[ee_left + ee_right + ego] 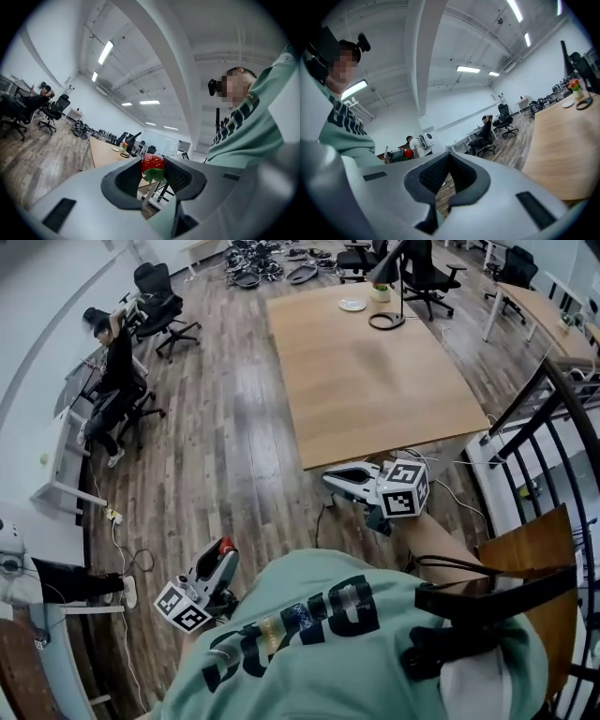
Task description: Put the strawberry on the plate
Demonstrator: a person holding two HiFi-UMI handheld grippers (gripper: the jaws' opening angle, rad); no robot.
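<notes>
Currently gripping strawberry (152,162) in left gripper (153,174): jaws closed down to fruit's width, pads on both sides of red body, green cap at lower end in that gripper's view. In head view, carried low at person's left side (223,557), well off desk (375,390), next to green sweatshirt (309,643). Holding right gripper (449,161) w/ jaws pressed fully together, nothing between; hovering just off desk's near edge in head view (336,480).

Looking for plate (352,305): small, white, way over at desk's far edge, beside potted plant (380,292) and black ring-shaped lamp base (385,322). So prob. transport step, placing not yet begun.

To do well: walk round desk rather than over-reach. Carry fruit level, no extra squeeze, as likely soft and easily bruised. Approach plate from above, clear of plant & lamp base. Lower till fruit nearly touches plate's middle, then open slowly to avoid a roll off rim. Leave right gripper out of path.

Re writing: big dark letters on sweatshirt, upside down & creased, not legible w/ confidence. Only b/w square markers on gripper cubes (405,488); no brand found.
</notes>
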